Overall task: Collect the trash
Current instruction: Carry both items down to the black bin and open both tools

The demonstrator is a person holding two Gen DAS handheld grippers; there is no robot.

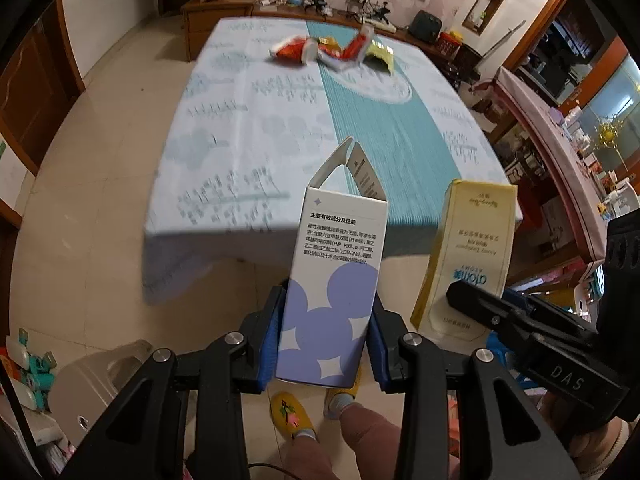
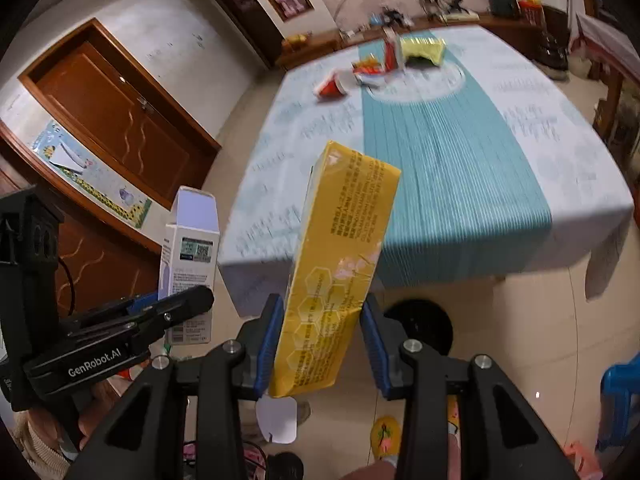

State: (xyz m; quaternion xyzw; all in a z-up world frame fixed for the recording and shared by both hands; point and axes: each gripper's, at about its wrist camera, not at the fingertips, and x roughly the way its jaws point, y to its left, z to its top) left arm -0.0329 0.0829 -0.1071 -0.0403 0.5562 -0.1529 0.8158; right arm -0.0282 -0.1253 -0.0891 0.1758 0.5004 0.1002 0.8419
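Note:
My left gripper point(image 1: 326, 340) is shut on a white and purple carton point(image 1: 332, 280) with its top flaps open, held upright in the air in front of the table's near edge. My right gripper point(image 2: 320, 340) is shut on a long yellow box point(image 2: 340, 264), tilted a little. Each box also shows in the other view: the yellow box point(image 1: 468, 256) at the right, the white carton point(image 2: 190, 256) at the left. More trash lies at the far end of the table point(image 1: 248, 152): red and white wrappers point(image 1: 296, 52) and a yellow-green packet point(image 1: 380, 54).
The table has a light blue cloth with a teal middle strip point(image 2: 448, 176). A black round object point(image 2: 420, 324) sits on the tiled floor by the table. A brown door point(image 2: 116, 120) is at the left, a sideboard point(image 1: 224, 12) at the far wall, a blue stool point(image 2: 620, 392) at the right.

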